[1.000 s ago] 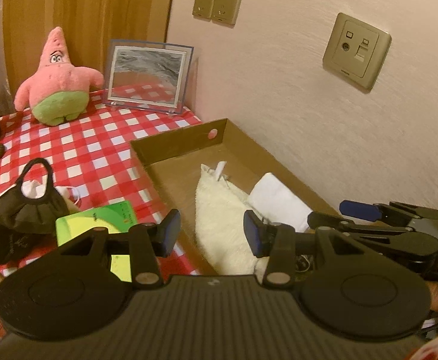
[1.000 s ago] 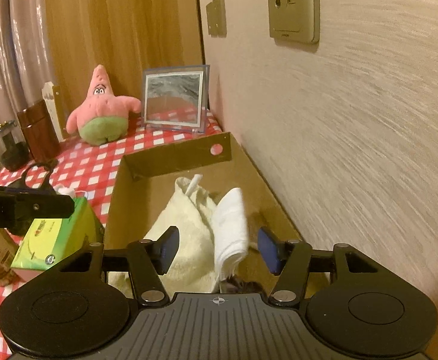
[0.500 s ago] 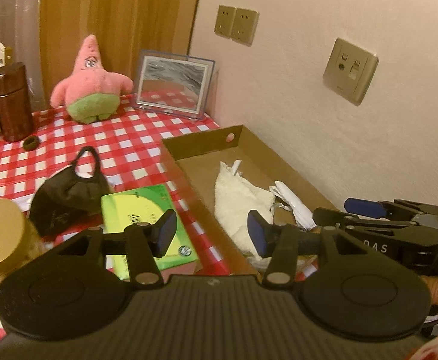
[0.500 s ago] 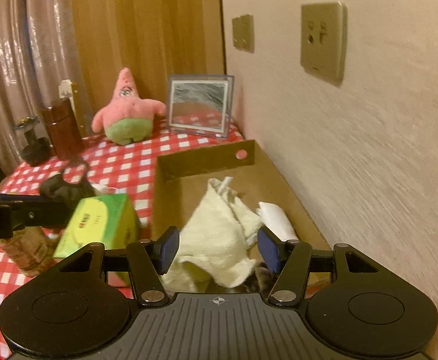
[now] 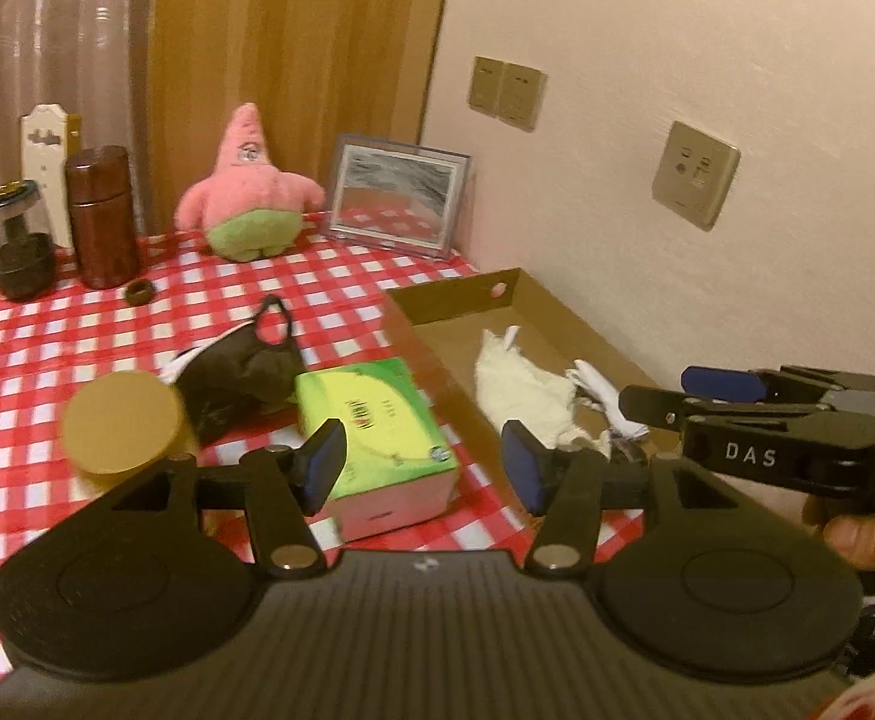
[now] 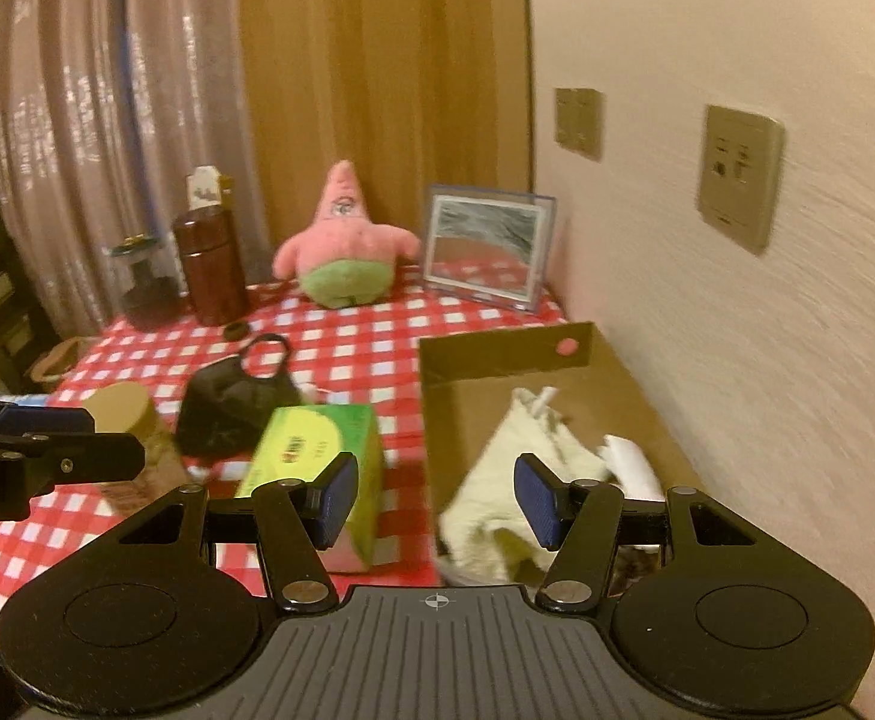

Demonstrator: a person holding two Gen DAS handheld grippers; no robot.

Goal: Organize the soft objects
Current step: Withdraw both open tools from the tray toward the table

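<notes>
Currently both hand-held grippers hang empty above the table, the left gripper (image 5: 422, 462) and right gripper (image 6: 431, 498) each with fingers spread. A cream towel (image 6: 515, 480) already lies in the cardboard box (image 5: 569, 312). The black face mask (image 5: 239, 369) beside the green tissue pack (image 5: 377, 426) likely goes next; pinching its bunched middle should lift it cleanly.

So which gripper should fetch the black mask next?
Probably left: the left gripper hangs open over the tablecloth, near the black mask; the right gripper, also open, sits over the cardboard box.
</notes>
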